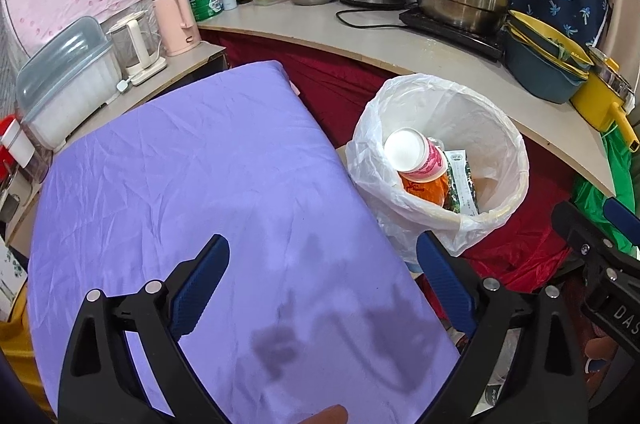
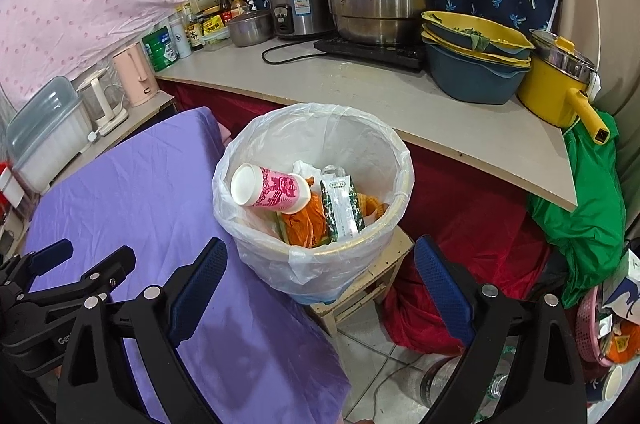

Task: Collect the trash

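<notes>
A: Inspecting now, we find the left gripper (image 1: 322,284) and right gripper (image 2: 320,284) both spread wide, grasping nothing.

B: We place the paper cup (image 2: 272,189) inside the lined trash bin (image 2: 394,152), ahead of the right gripper, which sits nearer.

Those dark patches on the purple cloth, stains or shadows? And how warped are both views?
Left wrist view: the patches on the purple cloth look like soft gripper shadows, probably not stains. Right wrist view: fisheye bends the beige countertop edge; black vignette in the corners; focus sharp.

Bright, sharp; fisheye edges, dark corners.
</notes>
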The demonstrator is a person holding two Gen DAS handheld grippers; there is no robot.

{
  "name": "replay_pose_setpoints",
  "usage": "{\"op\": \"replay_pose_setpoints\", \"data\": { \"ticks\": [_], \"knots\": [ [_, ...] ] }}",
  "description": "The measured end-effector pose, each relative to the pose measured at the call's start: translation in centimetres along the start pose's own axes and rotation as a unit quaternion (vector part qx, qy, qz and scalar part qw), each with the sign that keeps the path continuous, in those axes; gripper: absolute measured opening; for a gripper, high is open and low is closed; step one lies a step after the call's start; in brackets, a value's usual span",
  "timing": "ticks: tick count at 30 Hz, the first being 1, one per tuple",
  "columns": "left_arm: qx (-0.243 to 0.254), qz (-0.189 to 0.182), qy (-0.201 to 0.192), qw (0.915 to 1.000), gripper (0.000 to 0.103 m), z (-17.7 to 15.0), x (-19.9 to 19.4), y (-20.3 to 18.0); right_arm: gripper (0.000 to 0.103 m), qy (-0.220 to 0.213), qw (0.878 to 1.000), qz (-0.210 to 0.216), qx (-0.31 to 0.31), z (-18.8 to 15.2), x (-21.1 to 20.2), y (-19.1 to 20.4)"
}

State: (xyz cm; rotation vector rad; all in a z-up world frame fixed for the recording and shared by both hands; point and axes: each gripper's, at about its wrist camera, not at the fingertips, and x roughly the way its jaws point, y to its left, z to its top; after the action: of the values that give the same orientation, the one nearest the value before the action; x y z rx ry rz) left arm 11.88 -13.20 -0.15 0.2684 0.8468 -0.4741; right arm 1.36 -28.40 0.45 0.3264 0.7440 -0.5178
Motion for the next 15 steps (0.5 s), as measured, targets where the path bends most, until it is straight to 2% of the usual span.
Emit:
{"op": "replay_pose_setpoints", "data": {
  "ticks": [15],
  "knots": [
    [0.009,-0.002,0.008,0.9999,0.09,-0.56,-0.67,-0.61,0.091,0.022,1.0,0.0,-0.02,-0.98,-0.34,0.67]
  ]
}}
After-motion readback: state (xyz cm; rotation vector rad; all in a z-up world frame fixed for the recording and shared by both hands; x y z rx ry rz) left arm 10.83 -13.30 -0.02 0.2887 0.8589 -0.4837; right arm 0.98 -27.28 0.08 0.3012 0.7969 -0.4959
